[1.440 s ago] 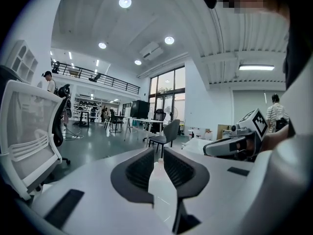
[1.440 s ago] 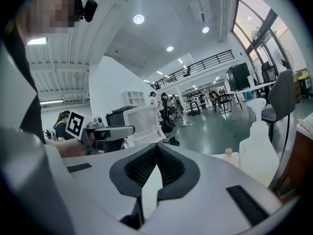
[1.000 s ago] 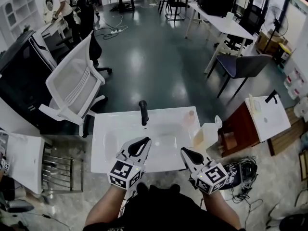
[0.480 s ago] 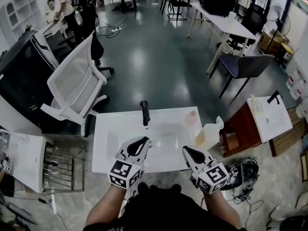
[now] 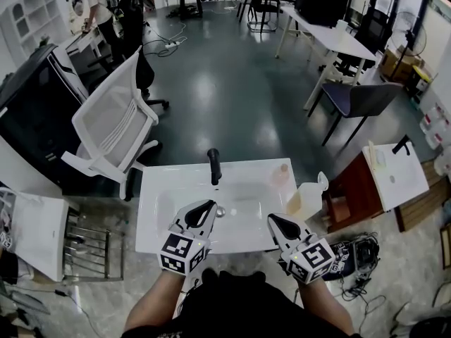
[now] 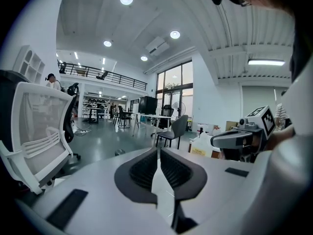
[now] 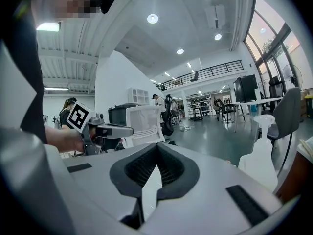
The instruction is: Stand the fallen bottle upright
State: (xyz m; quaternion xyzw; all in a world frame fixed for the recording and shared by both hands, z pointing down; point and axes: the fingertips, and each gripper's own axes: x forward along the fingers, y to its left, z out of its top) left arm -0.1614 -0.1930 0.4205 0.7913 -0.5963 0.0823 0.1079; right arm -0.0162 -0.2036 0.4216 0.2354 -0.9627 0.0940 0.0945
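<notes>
Bottle [image 5: 280, 175] lies, it seems, at the sink's [image 5: 156, 192] far right corner, untouched; in the last second left gripper [image 5: 209, 205] barely shifted, right gripper [image 5: 270, 220] held still, both clenched empty by the near rim, so the reach hasn't begun.

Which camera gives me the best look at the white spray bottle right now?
Right gripper view: the spray bottle stands large and side-on, with its trigger head clear. The head view shows it small, from above, by the basin's right edge. The left gripper view catches only part of its labelled body.
</notes>
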